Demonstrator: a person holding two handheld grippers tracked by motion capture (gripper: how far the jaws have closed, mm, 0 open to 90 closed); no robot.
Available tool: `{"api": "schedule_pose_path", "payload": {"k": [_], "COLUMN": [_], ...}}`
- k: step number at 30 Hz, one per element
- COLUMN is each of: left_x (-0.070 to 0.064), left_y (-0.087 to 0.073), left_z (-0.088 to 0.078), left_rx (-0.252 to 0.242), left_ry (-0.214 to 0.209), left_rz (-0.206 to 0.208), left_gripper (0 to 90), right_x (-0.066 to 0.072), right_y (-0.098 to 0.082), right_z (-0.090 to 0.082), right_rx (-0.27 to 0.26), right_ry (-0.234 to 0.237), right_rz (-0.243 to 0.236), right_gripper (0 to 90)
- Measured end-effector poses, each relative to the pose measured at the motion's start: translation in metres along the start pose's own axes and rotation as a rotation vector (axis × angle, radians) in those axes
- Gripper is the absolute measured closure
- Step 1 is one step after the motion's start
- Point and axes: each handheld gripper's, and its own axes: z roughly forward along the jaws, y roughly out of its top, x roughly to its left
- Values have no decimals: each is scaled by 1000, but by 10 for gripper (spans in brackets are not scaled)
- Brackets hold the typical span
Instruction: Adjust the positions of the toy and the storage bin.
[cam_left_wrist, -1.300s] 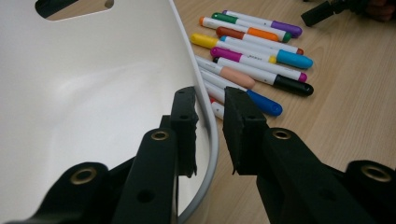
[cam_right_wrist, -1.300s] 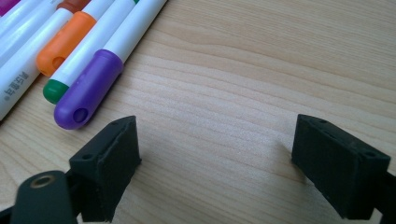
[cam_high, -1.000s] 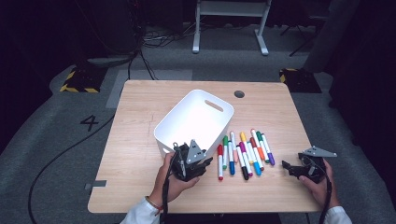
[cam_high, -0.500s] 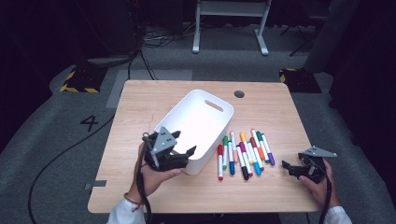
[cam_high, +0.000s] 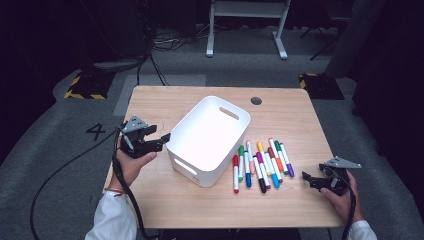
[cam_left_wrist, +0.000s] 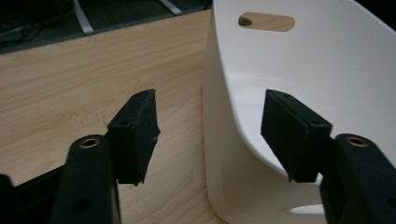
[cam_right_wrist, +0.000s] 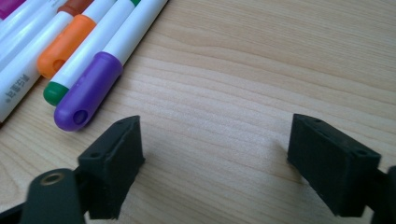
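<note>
So the left gripper (cam_left_wrist: 210, 135) has its jaws apart with the bin (cam_left_wrist: 299, 93) wall standing between them, pads not pressing on it; they've just been closing in a bit. That bin is white plastic, smooth, rounded corners, with a slot handle cut in each end, and it sits angled mid-table (cam_high: 165, 105). In the high view the left gripper (cam_high: 159, 141) is just beside the bin's (cam_high: 210, 137) left wall. Right of the bin lies a row of markers (cam_high: 260, 162), white barrels, coloured caps. The right gripper (cam_right_wrist: 212, 158), jaws wide and closing slightly, holds nothing, past the markers from the bin, near a purple cap (cam_right_wrist: 86, 91).
</note>
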Motion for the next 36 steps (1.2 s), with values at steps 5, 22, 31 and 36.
{"api": "schedule_pose_path", "payload": {"k": [5, 22, 31, 36], "left_x": [1, -25, -49, -58], "left_y": [-2, -14, -20, -22], "left_z": [5, 4, -1, -2], "left_rx": [-3, 11, 23, 30], "left_ry": [-79, -164, -154, -152], "left_rz": [20, 45, 89, 106], "left_gripper": [492, 546, 469, 422], "right_x": [-2, 26, 32, 36], "right_y": [3, 31, 34, 34], "right_z": [-1, 3, 8, 15], "right_rx": [-13, -52, -44, -11], "right_ry": [9, 65, 76, 58], "right_rz": [6, -59, -65, -89], "right_gripper": [238, 284, 300, 324]}}
